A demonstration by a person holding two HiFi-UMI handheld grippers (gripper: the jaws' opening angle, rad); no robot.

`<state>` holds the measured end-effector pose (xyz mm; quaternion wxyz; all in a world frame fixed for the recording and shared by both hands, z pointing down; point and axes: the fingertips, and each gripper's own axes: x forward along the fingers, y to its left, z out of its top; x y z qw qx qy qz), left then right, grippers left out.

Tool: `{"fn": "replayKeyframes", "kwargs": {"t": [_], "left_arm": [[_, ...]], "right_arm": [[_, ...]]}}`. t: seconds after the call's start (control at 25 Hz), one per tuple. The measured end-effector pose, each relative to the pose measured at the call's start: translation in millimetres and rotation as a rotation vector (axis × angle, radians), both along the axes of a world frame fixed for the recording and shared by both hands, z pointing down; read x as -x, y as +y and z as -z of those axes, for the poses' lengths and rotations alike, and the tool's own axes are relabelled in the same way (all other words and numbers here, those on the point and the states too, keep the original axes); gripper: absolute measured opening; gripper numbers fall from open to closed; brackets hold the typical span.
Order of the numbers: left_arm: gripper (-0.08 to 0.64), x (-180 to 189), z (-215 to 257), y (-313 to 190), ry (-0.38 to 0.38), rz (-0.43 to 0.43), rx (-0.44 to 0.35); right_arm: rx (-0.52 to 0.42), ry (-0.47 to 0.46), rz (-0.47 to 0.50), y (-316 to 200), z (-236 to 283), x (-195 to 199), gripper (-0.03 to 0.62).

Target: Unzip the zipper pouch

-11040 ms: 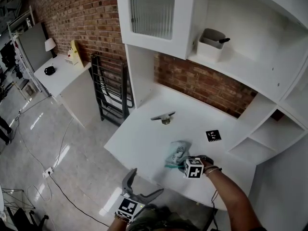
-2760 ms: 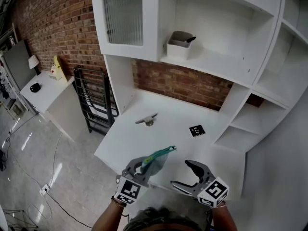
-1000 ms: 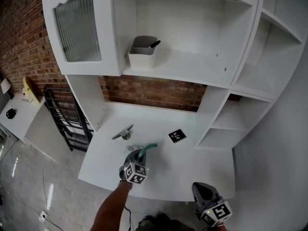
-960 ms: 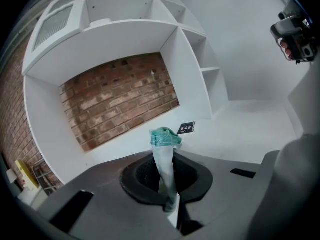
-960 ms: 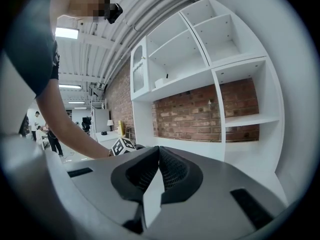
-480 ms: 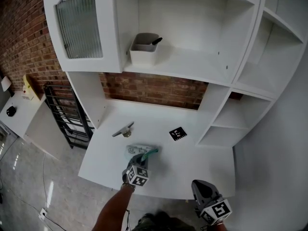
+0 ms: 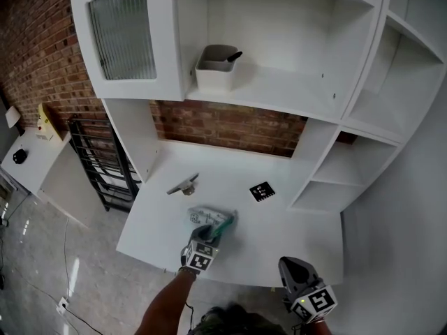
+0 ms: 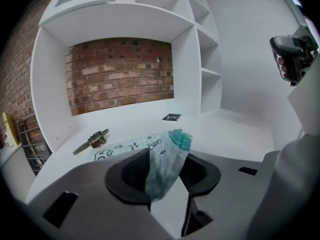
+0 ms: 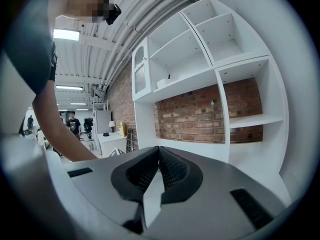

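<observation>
On the white desk top (image 7: 297, 225), left of centre and just back from the front edge, one zipper pouch (image 7: 211, 217) is laid. Bare surface is left to its right. Its near end is framed by the left gripper (image 7: 204, 234), whose jaws have just been opening and are slightly parted. The right gripper (image 7: 289, 265), beyond the front edge, is closed and empty. Also counted: one metal key (image 7: 183, 184), one marker card (image 7: 262, 191).

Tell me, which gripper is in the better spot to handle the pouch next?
Left, probably. The left gripper is over the desk with the pouch between its jaws, which have just been opening. The right gripper is shut, empty, and near the desk's front edge, away from it.
</observation>
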<state>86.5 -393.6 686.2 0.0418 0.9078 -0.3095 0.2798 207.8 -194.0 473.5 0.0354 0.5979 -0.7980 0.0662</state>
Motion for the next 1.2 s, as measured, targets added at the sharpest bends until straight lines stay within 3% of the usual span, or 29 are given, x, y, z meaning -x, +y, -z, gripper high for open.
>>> {"fn": "replayKeyframes", "kwargs": {"t": [0.12,0.2,0.32,0.44,0.88,1.0,1.2], "left_arm": [[0.184,0,1,9,0.036,-0.015,0.019],[0.295,-4,7,17,0.083,-0.043,0.040],[0.337,-8,13,29,0.093,-0.081,0.040],[0.337,-7,11,38,0.093,-0.085,0.039],[0.321,20,41,39,0.171,0.020,-0.020],[0.274,37,69,37,0.233,0.088,-0.072],[0.144,73,129,42,0.412,0.204,-0.149]], "right_arm": [[-0.003,-0.005,0.010,-2,2,4,0.000],[-0.009,-0.002,0.021,-4,3,6,0.000],[-0.014,-0.001,0.036,-6,4,9,0.000],[-0.018,-0.006,0.045,-7,4,12,0.000],[-0.020,-0.042,0.052,-12,3,19,0.000],[-0.026,-0.039,0.061,-15,6,24,0.000],[-0.046,-0.034,0.060,-19,12,28,0.000]]}}
